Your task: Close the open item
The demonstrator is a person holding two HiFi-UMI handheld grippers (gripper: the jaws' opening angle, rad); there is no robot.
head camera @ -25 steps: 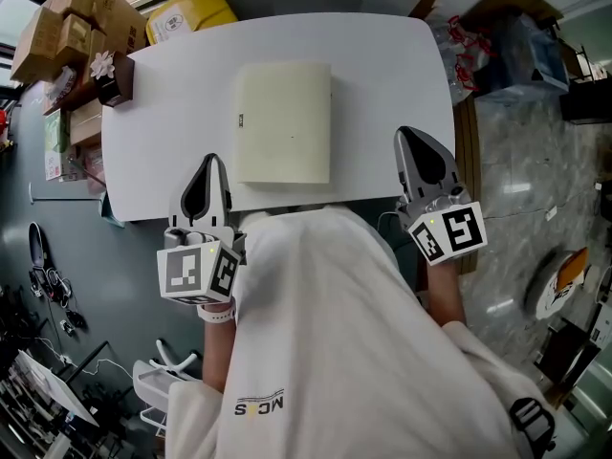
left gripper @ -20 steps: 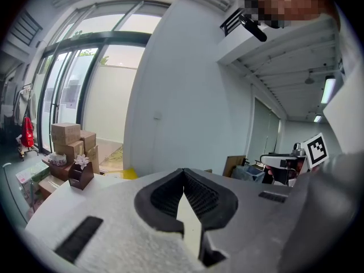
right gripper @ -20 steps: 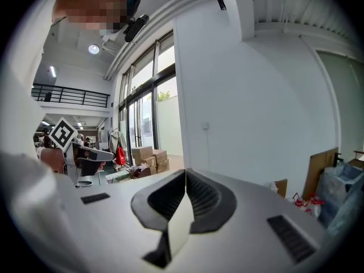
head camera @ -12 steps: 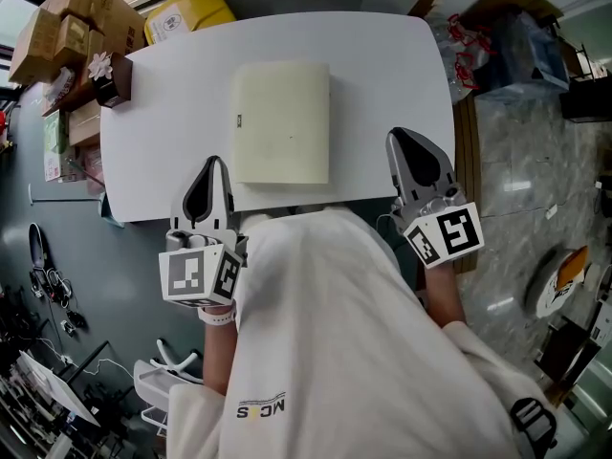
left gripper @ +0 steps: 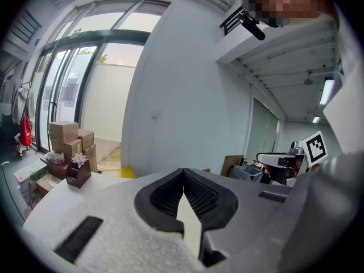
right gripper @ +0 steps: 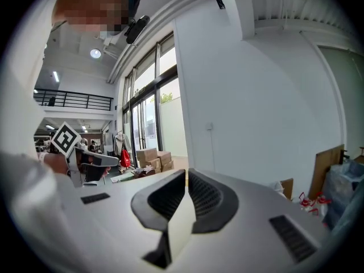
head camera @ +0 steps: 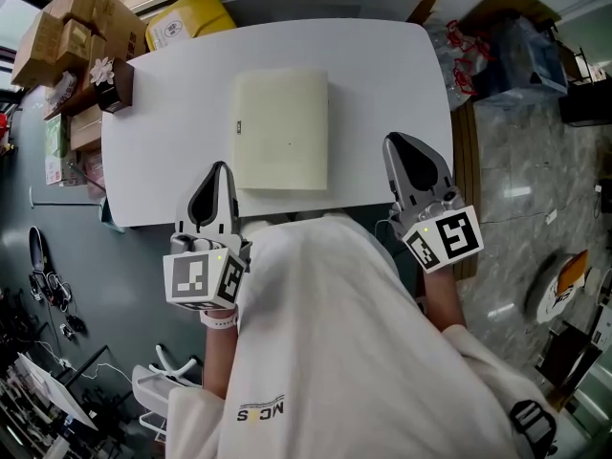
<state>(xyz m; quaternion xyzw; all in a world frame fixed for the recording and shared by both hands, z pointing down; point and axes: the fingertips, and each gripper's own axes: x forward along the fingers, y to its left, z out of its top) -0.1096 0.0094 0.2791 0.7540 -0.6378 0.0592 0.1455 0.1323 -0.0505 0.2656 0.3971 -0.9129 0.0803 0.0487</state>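
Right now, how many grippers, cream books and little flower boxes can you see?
Grippers: 2 (left gripper, right gripper)
Cream book: 1
Flower box: 1
Total: 4

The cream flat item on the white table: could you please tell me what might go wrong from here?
1. The cream item lies flat and thin on the white table, close to its near edge; a push might slide it off.
2. The left gripper and right gripper are both shut and apart from it; they would need to open before gripping.
3. From the head view it already looks closed, so more handling may be needless.
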